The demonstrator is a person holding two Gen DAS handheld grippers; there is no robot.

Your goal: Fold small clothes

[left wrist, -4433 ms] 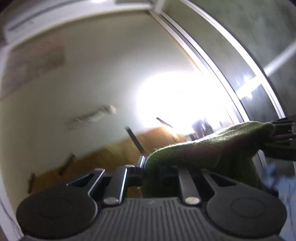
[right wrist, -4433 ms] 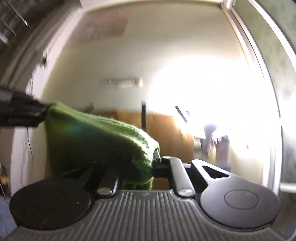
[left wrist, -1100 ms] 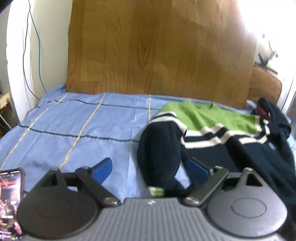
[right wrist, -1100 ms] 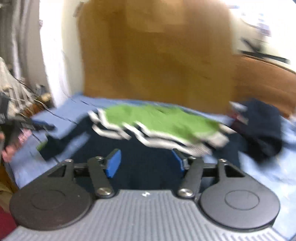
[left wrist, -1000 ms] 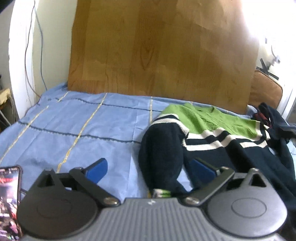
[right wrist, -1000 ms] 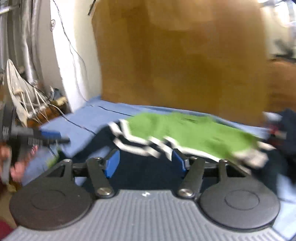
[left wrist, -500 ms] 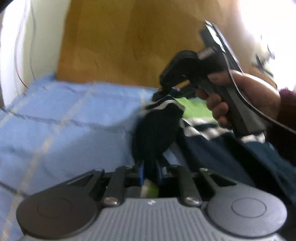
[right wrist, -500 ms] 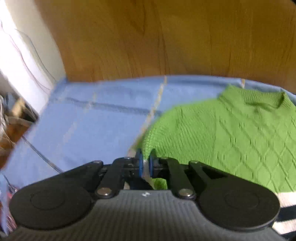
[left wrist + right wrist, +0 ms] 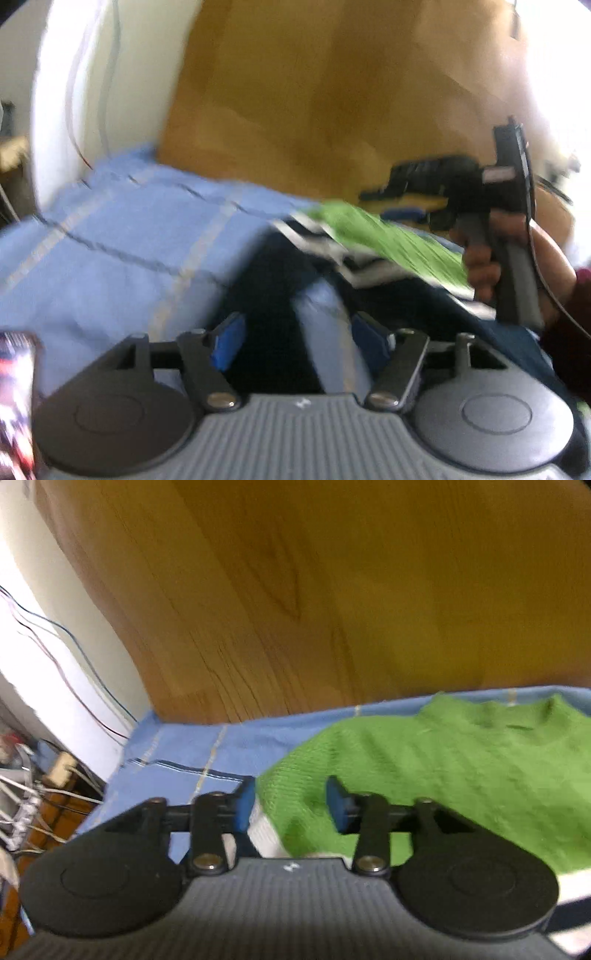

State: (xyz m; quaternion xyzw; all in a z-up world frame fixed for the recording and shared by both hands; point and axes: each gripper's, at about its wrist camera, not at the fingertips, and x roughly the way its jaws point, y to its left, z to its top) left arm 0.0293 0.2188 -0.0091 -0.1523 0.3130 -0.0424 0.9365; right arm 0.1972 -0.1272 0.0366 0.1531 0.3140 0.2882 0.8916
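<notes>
While the sweater lies on the bed:
Left gripper: just spread, navy sleeve loose between.
Right gripper: just spread, astride sweater's green shoulder.

Both grippers parted — jaws just opened.
The left gripper is angled downward with pads apart; the right gripper is likewise spread, gripped by a hand — nothing is pinched.

A blue bedsheet with yellow and dark stripes is covering the bed, a wooden board is leaning upright behind it, and cables are hanging down the white wall.
</notes>
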